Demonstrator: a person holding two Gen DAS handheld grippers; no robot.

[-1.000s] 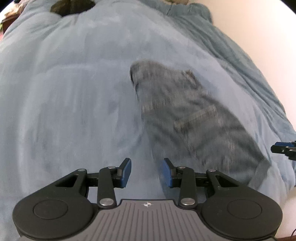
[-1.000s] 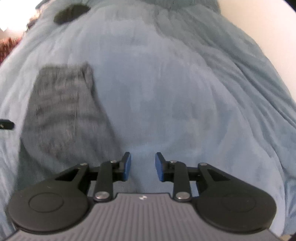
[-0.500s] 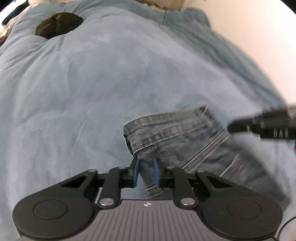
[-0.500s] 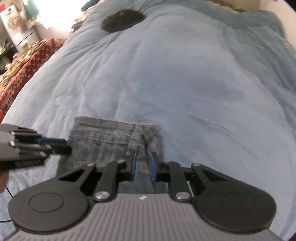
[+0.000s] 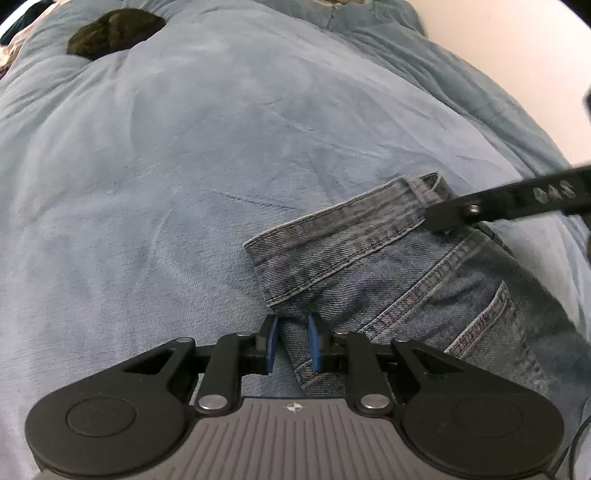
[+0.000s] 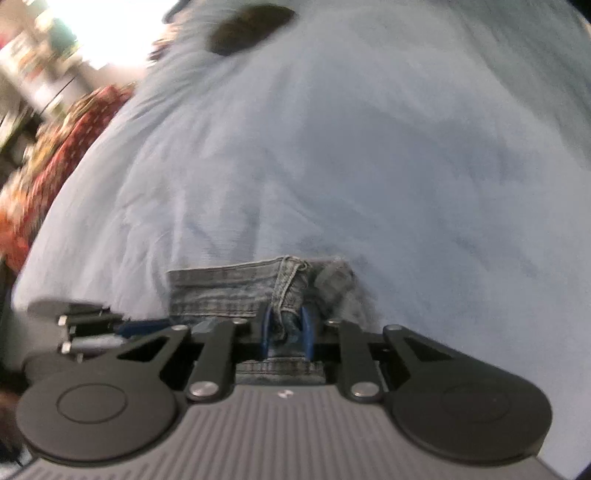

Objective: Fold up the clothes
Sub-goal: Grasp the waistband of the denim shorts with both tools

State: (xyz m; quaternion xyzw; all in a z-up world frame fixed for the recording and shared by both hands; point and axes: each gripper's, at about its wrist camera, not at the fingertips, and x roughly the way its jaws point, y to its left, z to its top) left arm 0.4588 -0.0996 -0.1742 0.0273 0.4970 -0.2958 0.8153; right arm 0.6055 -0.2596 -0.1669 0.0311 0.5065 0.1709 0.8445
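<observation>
A pale blue plush blanket (image 5: 207,155) covers the bed from edge to edge, with a cream wall to the right of it and, in the right wrist view, a red patterned cloth (image 6: 55,155) and bright, blurred clutter to the left. A small dark bundle of fabric (image 5: 114,31) lies well apart at the far end of the blanket. The folded pair of faded blue denim jeans (image 5: 399,280) rests on the blanket at the near edge, waistband away from the cameras. The left gripper (image 5: 291,343) has its blue pads narrowed on the jeans' left-hand edge, denim between them. The right gripper (image 6: 286,330) is pinched on a bunched belt loop and waistband fold (image 6: 288,291) at the opposite corner; in the left wrist view its black finger (image 5: 491,203) lies across that same corner. A row of small pale marks shows on that finger, but they are too blurred to read, and a small emblem (image 5: 294,407) sits on the left gripper's ribbed grey body. The right wrist view is smeared, so how firmly the cloth is caught there is probably best judged as a light pinch. A second ago both pairs of jaws stood wider and over bare blanket beside the jeans; since then both have come down onto the garment and narrowed on it.
</observation>
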